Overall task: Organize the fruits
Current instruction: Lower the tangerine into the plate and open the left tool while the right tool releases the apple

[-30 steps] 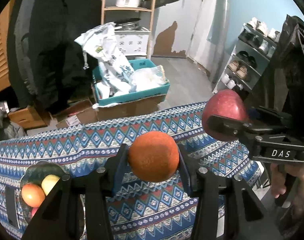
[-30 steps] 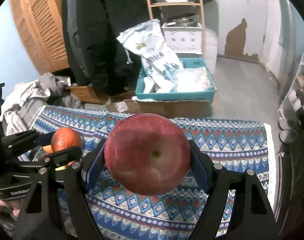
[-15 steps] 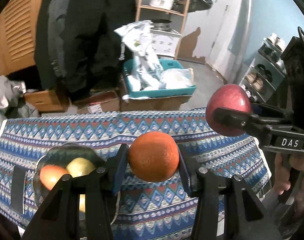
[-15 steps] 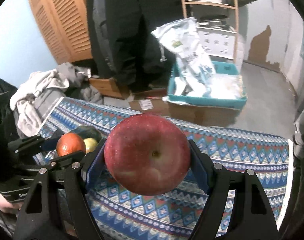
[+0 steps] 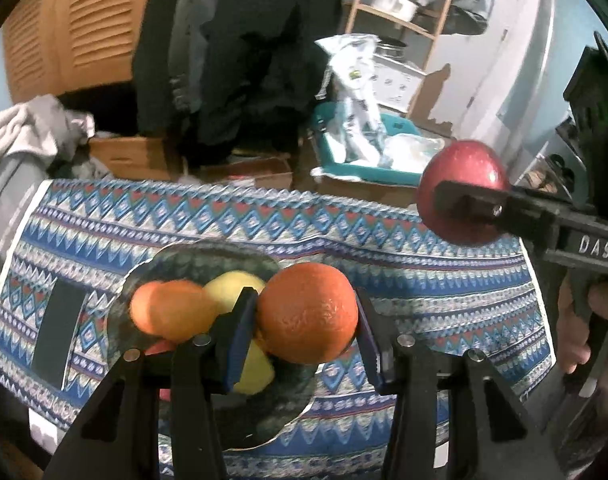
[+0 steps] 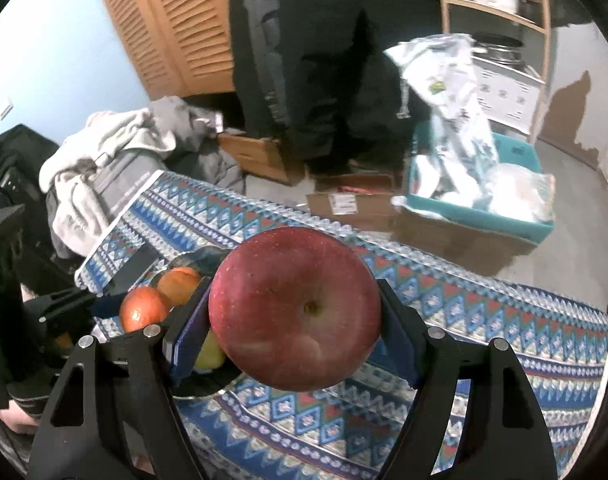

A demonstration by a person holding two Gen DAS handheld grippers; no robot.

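My left gripper (image 5: 307,320) is shut on an orange (image 5: 308,312) and hangs over the right part of a dark glass bowl (image 5: 207,264) on the patterned tablecloth. In the bowl lie an orange-red fruit (image 5: 167,312) and a yellow fruit (image 5: 231,288). My right gripper (image 6: 293,316) is shut on a big red apple (image 6: 293,312); in the left wrist view that apple (image 5: 460,188) hangs to the right, above the cloth. In the right wrist view the bowl (image 6: 199,258) sits low on the left, with the left gripper's orange (image 6: 143,312) beside it.
The table's blue patterned cloth (image 5: 384,248) ends at a far edge with the floor beyond. A dark flat rectangle (image 5: 59,328) lies left of the bowl. Beyond are a teal bin (image 5: 368,160) on cardboard boxes, a person in dark clothes (image 5: 243,60), and grey clothing (image 6: 103,168).
Both grippers have swung to the left across the table with their fruit. The bowl, which was at the left edge of the left wrist view, now lies under the left gripper.
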